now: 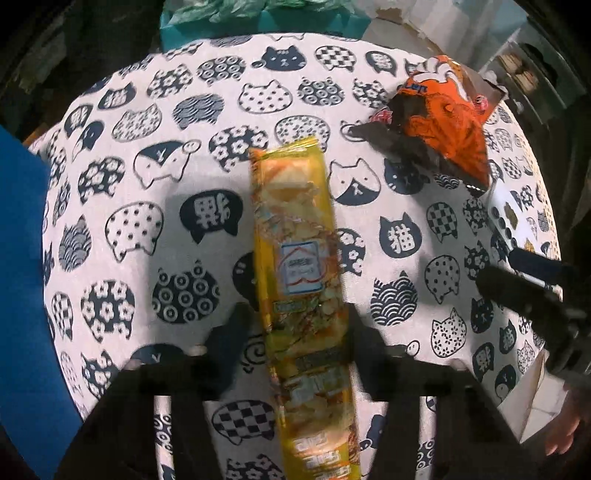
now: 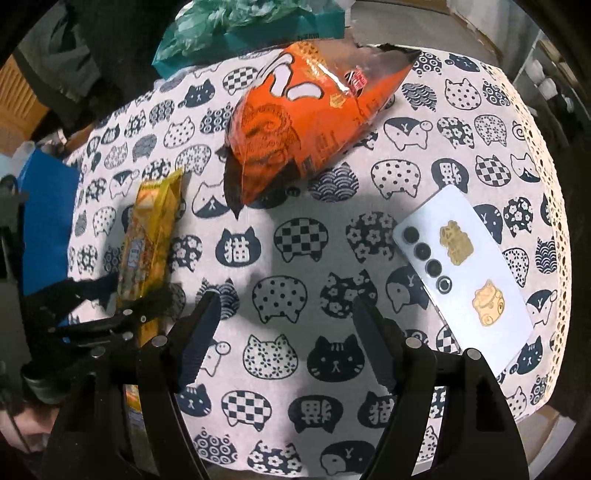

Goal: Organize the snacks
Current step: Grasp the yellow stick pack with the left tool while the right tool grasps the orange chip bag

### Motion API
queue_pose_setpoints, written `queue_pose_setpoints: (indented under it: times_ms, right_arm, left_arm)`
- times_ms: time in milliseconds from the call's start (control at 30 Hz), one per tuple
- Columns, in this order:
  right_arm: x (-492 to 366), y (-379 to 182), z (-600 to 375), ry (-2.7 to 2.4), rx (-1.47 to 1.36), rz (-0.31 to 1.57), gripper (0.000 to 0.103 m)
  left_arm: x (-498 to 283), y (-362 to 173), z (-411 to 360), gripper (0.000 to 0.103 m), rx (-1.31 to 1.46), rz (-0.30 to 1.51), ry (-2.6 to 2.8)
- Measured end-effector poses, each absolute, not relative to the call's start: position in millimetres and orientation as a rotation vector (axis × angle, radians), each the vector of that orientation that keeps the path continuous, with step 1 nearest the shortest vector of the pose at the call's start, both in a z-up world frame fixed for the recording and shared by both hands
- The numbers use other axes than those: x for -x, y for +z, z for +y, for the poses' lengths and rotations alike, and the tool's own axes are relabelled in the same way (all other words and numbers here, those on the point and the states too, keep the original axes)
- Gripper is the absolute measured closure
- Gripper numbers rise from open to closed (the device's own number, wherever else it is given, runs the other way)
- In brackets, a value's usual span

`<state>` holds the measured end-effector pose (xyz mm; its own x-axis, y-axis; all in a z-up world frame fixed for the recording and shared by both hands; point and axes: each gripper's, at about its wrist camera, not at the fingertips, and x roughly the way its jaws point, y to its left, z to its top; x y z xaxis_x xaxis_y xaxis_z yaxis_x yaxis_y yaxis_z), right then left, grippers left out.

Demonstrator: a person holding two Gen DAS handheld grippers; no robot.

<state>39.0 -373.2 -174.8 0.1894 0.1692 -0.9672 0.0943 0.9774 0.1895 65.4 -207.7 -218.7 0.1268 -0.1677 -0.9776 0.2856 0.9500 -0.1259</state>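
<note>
A long yellow snack packet (image 1: 295, 236) lies lengthwise on the cat-print tablecloth (image 1: 147, 229). My left gripper (image 1: 297, 325) is shut on its lower half, one finger pressing each long side. The right wrist view shows the same packet (image 2: 151, 229) at the left, clamped in the left gripper (image 2: 135, 291). An orange snack bag (image 2: 306, 122) lies at the back of the table, also seen at the far right in the left wrist view (image 1: 439, 122). My right gripper (image 2: 286, 325) hangs open over bare cloth, holding nothing, in front of the orange bag.
A white phone (image 2: 465, 273) with gold stickers lies face down at the right near the table edge. A teal box (image 2: 288, 29) with a green plastic bag stands behind the table. A blue object (image 2: 48, 221) sits off the left edge.
</note>
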Motion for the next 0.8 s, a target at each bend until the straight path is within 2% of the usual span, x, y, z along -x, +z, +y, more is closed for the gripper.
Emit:
queue_pose_setpoints:
  times_ms: [100, 400, 800]
  right_arm:
    - [-42, -167, -380, 0.038, -0.262, 1.358, 0.028]
    - [-78, -142, -406, -0.037, -0.423, 1.275, 0.028]
    - [-131, -160, -422, -0.105, -0.609, 1.233, 0.027]
  left_arm:
    - [-69, -218, -206, 0.071, -0.09, 1.394, -0.326]
    - [-101, -195, -197, 0.072, -0.115, 1.313, -0.295]
    - [-164, -161, -189, 0.072, -0.126, 1.19, -0.275]
